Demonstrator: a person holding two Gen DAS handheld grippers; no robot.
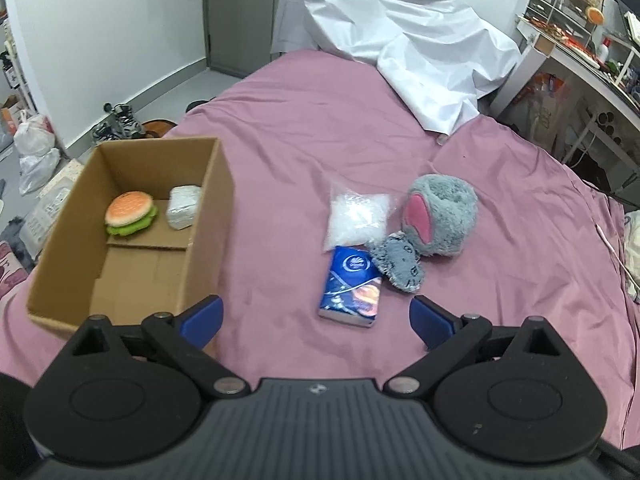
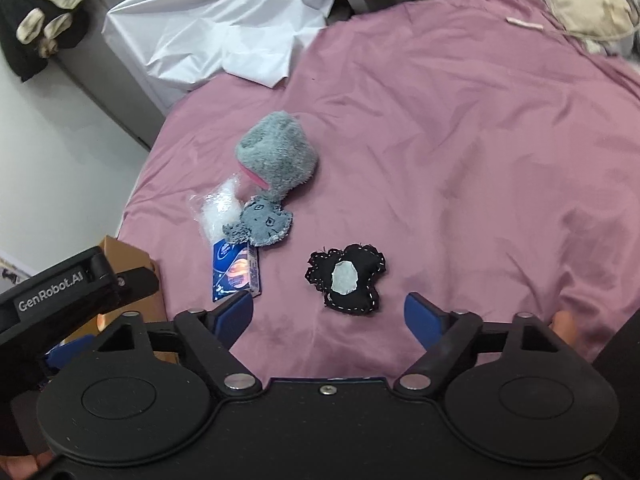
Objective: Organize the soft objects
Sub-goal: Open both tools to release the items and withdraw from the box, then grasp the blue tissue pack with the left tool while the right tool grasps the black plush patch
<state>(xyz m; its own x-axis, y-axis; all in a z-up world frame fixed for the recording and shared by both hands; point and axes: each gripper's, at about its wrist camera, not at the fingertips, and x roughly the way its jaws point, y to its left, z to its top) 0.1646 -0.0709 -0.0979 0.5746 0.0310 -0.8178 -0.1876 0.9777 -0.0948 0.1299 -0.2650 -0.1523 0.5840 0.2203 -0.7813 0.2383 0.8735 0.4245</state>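
Note:
On the pink bedsheet (image 1: 304, 128) lie a blue tissue pack (image 1: 351, 286), a clear bag of white filling (image 1: 356, 216), a small grey fabric patch (image 1: 398, 266) and a grey plush with a pink opening (image 1: 440, 214). My left gripper (image 1: 316, 316) hangs open just short of the tissue pack, nothing between its fingers. The cardboard box (image 1: 208, 216) at left holds a toy burger (image 1: 130, 213) and a silver-wrapped bundle (image 1: 183, 206). In the right wrist view a black stitched plush (image 2: 348, 278) with a grey patch lies just ahead of my open right gripper (image 2: 328, 312), untouched.
A crumpled white sheet (image 1: 416, 52) covers the far end of the bed. A cluttered desk (image 1: 580, 48) stands at right, bags and shoes on the floor at left. The left gripper's body (image 2: 60, 292) shows at the left of the right wrist view. Beige cloth (image 2: 588, 4) lies far right.

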